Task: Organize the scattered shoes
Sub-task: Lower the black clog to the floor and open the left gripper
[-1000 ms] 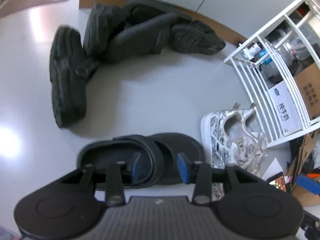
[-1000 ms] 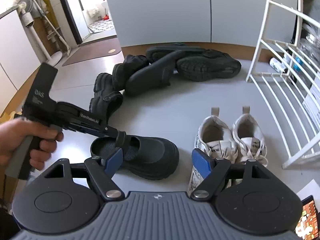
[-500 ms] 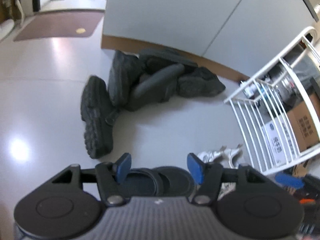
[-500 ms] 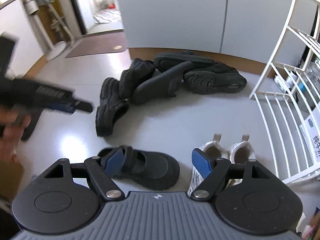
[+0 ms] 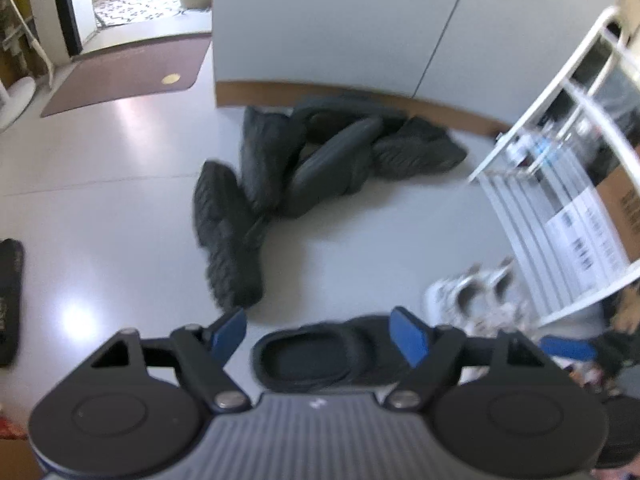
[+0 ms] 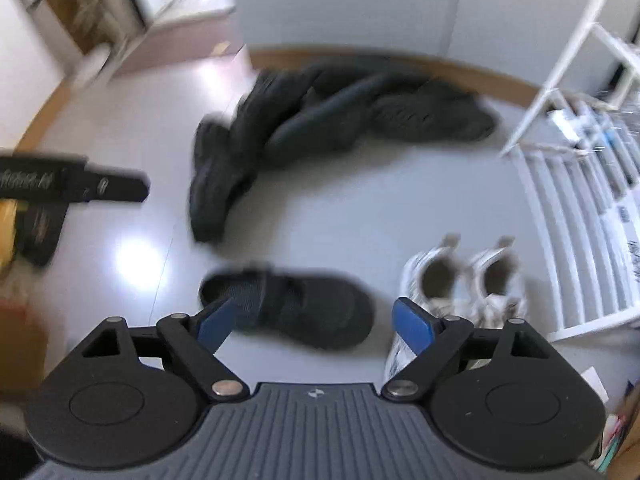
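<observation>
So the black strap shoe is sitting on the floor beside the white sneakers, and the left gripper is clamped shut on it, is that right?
Not quite. The black strap shoe does sit on the floor beside the white sneakers, but the left gripper is open above it, its jaws having just been opening, as the left wrist view shows.

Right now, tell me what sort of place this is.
Most likely a home entryway or hallway: a heap of black shoes lies on the grey floor, a white wire rack stands beside white sneakers, and a brown doormat fronts a doorway.
</observation>
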{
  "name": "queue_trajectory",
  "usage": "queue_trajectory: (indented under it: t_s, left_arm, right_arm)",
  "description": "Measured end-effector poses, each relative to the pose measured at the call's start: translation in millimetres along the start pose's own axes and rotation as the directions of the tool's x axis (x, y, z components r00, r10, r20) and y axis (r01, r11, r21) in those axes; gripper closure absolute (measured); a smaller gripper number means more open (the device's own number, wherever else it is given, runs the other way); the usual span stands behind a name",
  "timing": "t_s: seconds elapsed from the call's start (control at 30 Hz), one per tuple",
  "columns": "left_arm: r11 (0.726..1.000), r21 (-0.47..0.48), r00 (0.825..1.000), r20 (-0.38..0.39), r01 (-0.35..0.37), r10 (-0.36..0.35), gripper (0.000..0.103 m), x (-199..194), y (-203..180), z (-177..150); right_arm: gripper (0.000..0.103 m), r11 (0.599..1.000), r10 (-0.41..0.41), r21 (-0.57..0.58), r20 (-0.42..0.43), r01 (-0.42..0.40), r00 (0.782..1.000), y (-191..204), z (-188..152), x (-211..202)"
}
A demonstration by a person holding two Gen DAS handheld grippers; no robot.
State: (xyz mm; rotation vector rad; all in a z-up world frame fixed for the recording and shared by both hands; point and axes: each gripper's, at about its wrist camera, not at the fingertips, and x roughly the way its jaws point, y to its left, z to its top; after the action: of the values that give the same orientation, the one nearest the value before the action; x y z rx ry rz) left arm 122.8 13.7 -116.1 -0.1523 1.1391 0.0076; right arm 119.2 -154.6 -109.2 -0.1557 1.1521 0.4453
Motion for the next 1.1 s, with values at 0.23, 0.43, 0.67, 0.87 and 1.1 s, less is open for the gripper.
queue_trajectory:
  t_s: [0.23,0.43,0.67,0.87,1.1]
  left_arm:
    - [0.998,0.055,1.000,0.000,-0.020,0.020,0.022,10.5,-4.7,-6.6]
    - [0.999,0.032,0.999,-0.002,-0.037,0.037,0.022,17.6,-6.8,-5.2]
    - [0.999,-0.027,1.000,-0.001,-0.024,0.024,0.022,19.1,-0.4,0.2]
    - [0.998,-0.061,1.000,-0.002,-0.027,0.027,0.022,19.0,14.1,2.8]
    - [0.993,-0.103,0.998,-0.039,-0.055,0.051,0.022,30.8,28.1,4.3]
  right_arm:
    - [0.014,0.997,0.039,-0.062,-0.009,-0.039,0.999,8.4,-9.1,9.2]
    - [0.014,0.992,0.039,-0.119,-0.007,-0.040,0.999,29.6,-1.0,11.9]
    - [0.014,0.988,0.063,-0.142,0.000,-0.063,0.998,36.0,8.3,19.0]
    - [0.014,0.994,0.033,-0.102,-0.014,-0.034,0.999,28.2,19.6,27.4]
    - [0.014,0.935,-0.052,-0.354,-0.072,0.023,0.996,58.2,-10.3,44.3]
